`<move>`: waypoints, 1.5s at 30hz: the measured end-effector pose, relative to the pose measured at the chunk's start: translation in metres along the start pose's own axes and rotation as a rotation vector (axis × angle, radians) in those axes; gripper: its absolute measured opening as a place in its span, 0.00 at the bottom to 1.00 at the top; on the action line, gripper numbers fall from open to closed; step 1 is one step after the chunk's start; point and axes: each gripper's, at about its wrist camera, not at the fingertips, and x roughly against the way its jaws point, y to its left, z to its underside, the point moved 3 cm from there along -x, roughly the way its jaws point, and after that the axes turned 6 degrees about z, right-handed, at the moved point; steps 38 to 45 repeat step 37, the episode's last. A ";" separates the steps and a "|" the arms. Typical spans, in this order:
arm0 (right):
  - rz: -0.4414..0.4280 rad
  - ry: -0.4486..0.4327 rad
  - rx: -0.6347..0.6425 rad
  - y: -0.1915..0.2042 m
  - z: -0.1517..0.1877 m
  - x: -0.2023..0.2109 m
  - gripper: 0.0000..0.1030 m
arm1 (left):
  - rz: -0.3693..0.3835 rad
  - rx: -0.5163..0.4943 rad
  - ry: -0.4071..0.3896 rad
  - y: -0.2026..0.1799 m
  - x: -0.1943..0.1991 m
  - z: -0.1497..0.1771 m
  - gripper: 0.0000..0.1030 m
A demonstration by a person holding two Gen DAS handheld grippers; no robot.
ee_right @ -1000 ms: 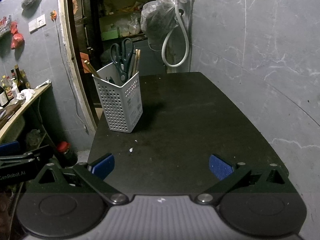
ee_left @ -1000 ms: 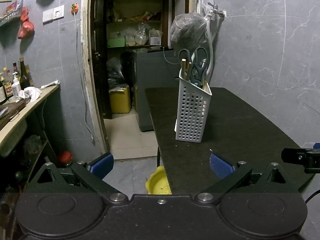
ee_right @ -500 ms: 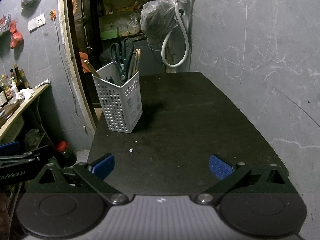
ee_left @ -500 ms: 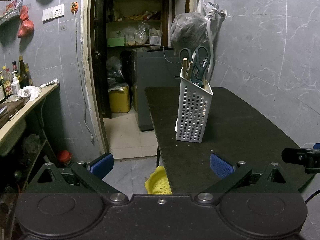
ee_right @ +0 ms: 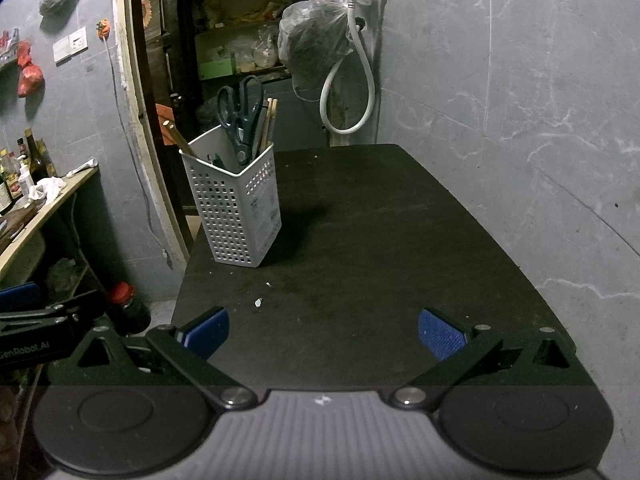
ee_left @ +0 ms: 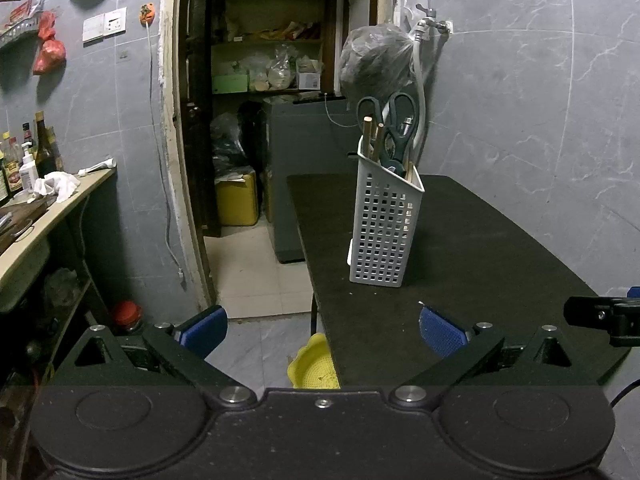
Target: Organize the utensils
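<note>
Grey marble-patterned wall tiles (ee_right: 520, 100) close off the right and far sides of the room, with a dark doorway onto storage shelves (ee_left: 264, 60) at far left. A black table (ee_right: 380, 240) fills the middle ground.

Finding one: a white perforated utensil holder (ee_right: 236, 208) stands upright on the table, toward its left edge and about mid-depth. In it I see dark-handled scissors (ee_right: 240, 116), handles up, and wooden chopsticks (ee_right: 269, 120) just right of them. Another wooden-handled item (ee_right: 178, 138) leans out over the holder's left rim; I cannot tell what it is.

Finding two: my left gripper (ee_left: 322, 330) hangs at the table's near-left corner, jaws spread wide, nothing between the blue pads (ee_left: 442, 330). One pad is over the table, the other over the floor. A yellow colander (ee_left: 314, 366) sits on the floor below.

Finding three: my right gripper (ee_right: 324, 330) hangs over the table's near end, jaws likewise wide apart and holding nothing. Both are well apart from the holder.

Other items: small white crumbs (ee_right: 259, 302) on the table between my right gripper and the holder; a tap with a looped hose (ee_right: 348, 92) and a hung plastic bag (ee_right: 312, 40) on the far wall; a counter with bottles (ee_left: 24, 160) at left.
</note>
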 end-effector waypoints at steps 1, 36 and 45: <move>0.000 0.000 0.000 0.000 0.000 0.000 1.00 | 0.000 0.001 0.000 -0.001 -0.001 0.000 0.99; -0.006 0.009 0.001 -0.004 -0.004 -0.005 1.00 | 0.049 0.023 0.023 -0.003 -0.009 -0.003 0.99; -0.006 0.009 0.001 -0.004 -0.004 -0.005 1.00 | 0.049 0.023 0.024 -0.004 -0.010 -0.003 0.99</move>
